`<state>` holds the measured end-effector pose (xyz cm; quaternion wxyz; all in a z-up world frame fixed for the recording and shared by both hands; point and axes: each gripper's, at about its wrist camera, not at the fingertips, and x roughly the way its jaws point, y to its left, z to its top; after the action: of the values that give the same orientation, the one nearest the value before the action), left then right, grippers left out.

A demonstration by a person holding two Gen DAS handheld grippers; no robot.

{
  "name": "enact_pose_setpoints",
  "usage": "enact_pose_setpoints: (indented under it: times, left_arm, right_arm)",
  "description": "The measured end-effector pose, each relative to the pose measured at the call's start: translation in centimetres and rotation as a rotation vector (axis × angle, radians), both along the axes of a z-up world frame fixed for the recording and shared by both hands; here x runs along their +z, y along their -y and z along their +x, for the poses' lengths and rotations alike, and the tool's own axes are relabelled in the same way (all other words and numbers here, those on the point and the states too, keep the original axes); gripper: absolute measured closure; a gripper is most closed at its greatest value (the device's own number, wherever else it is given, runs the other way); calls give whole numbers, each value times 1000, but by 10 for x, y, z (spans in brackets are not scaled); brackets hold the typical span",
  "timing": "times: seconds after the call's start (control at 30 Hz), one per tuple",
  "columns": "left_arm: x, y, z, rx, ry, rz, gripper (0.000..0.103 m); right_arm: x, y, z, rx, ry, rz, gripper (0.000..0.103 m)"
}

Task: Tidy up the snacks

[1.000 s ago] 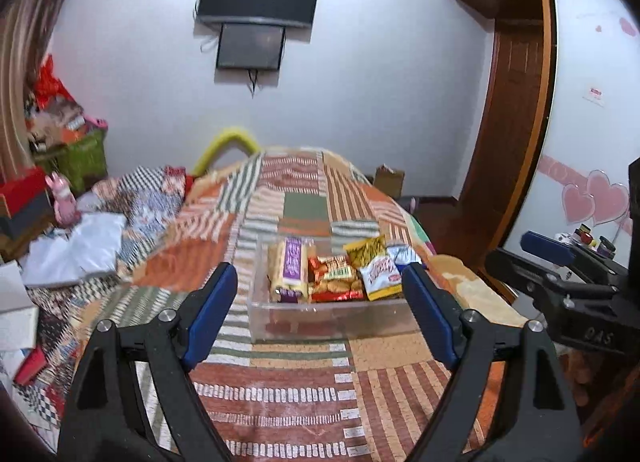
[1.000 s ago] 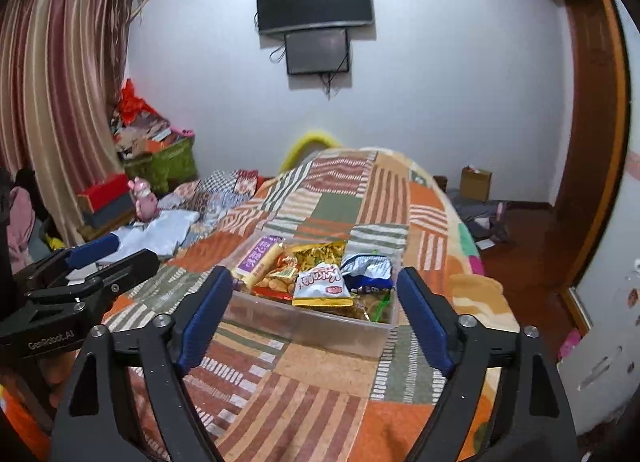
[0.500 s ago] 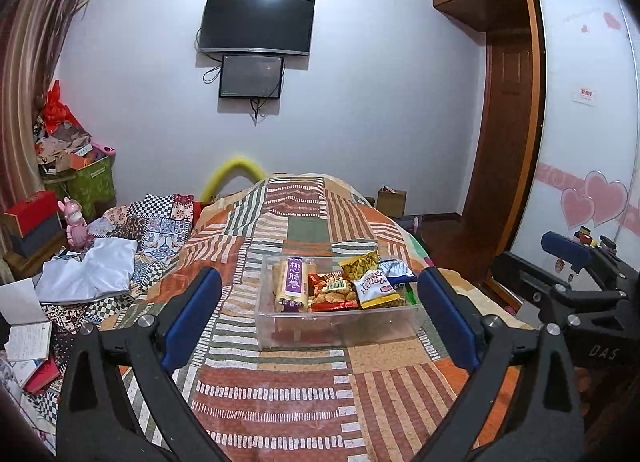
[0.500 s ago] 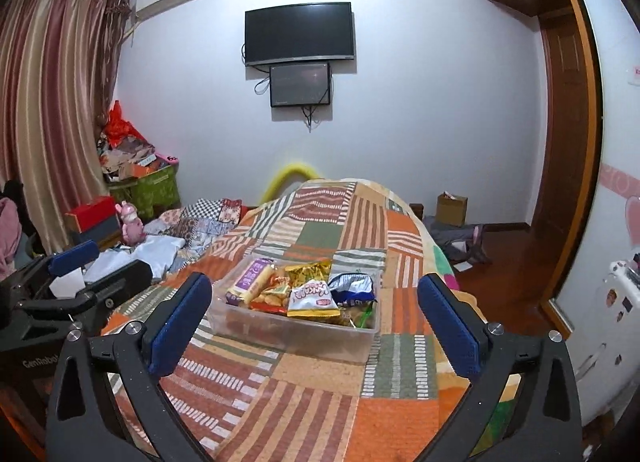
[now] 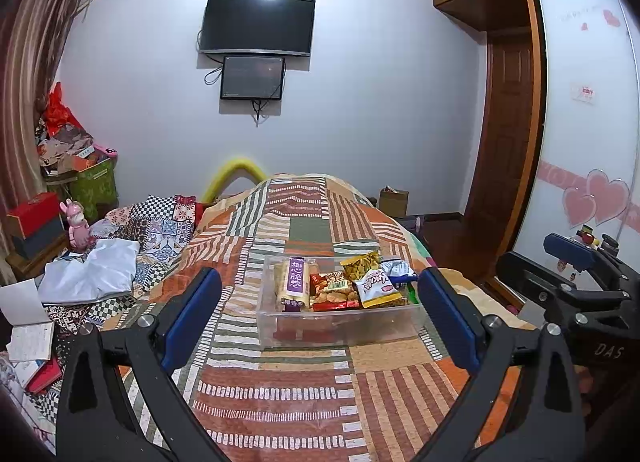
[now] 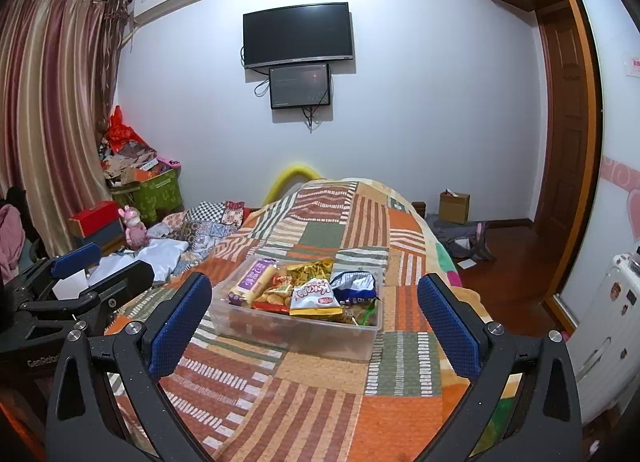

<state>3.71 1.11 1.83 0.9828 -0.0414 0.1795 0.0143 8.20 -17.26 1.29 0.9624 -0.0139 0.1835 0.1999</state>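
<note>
Both grippers have drawn back and risen since a second ago. Left gripper (image 5: 320, 312) and right gripper (image 6: 314, 320): jaws released, empty. Snack packets (image 5: 335, 287) sit inside the clear box (image 5: 340, 326) mid-bed; organizing appears finished.

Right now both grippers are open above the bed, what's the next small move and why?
Probably ease the right gripper forward and down toward the white chip bag lying on top in the clear bin. Both it and the left gripper are open, hold nothing, and hang short of the bin, and the snacks sit piled there unsorted.
</note>
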Motion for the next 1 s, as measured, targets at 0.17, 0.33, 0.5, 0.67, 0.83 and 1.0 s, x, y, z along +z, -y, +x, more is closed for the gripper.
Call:
enact_pose_setpoints:
  times: [0.17,0.33,0.5,0.67,0.83,1.0]
  left_arm:
    - [0,0,0,-1,1,4,3]
    - [1,-1,0,-3,1,0,3]
    - [1,0,0,-6,1,0,3]
    - [2,1,-1,-9,7,1,3]
    - [3,-1,0,-11,8,-4,3]
    - [3,-1,0,-16,9,-6,3]
  right_arm:
    - [0,2,-1,-1,3,7,0]
    - [0,4,-1,-2,1,14,0]
    - [1,5,0,-2,-1,17,0]
    - [1,5,0,-2,-1,18,0]
    - [2,5,0,-3,0,16,0]
    - [2,5,0,-2,0,17,0]
